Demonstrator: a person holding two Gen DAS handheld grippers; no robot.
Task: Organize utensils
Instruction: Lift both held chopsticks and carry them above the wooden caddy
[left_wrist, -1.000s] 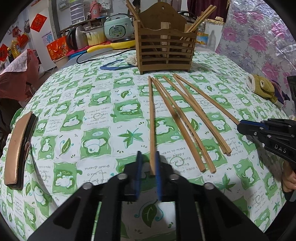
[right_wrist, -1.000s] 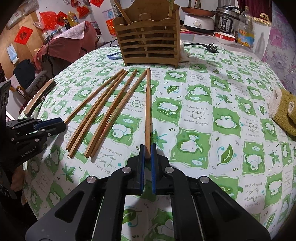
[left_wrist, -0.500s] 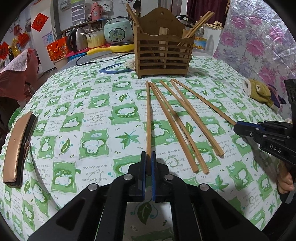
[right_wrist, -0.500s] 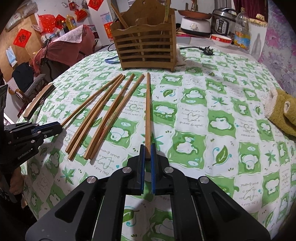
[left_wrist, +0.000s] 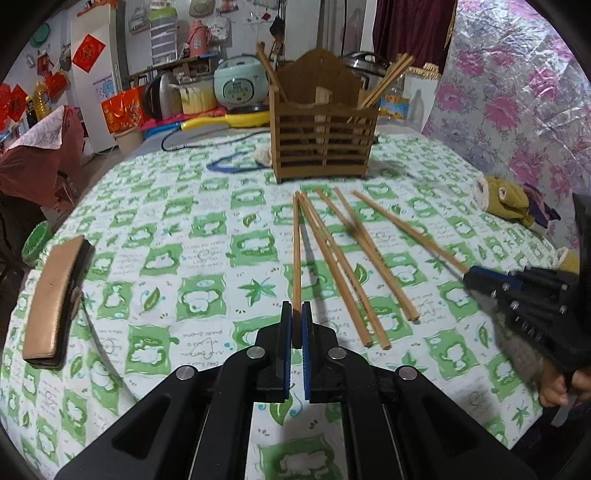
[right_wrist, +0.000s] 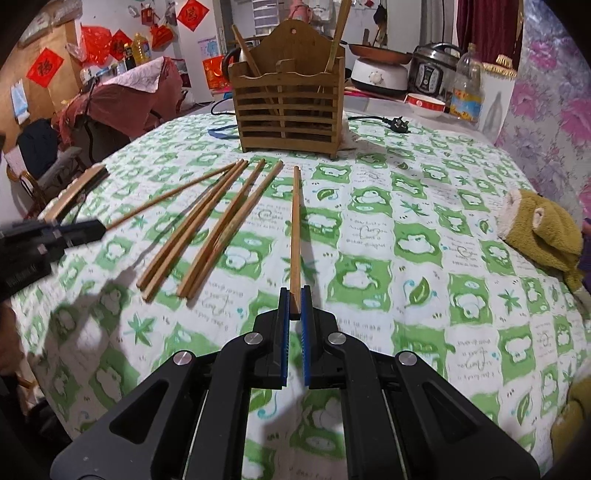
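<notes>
Both tools are clenched, each on the near end of one chopstick: our left tool (left_wrist: 293, 325) grips a slim wooden chopstick (left_wrist: 296, 254), our right tool (right_wrist: 294, 304) another (right_wrist: 295, 229). Each stick's long axis points toward the slatted wooden holder (left_wrist: 325, 147) straight ahead on the table (left_wrist: 184, 258).

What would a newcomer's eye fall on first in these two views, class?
Each gripper is shut on one chopstick: the left gripper on the leftmost chopstick, the right gripper on the rightmost chopstick. Four loose chopsticks lie between them on the green-patterned tablecloth, before the slatted wooden holder.
</notes>
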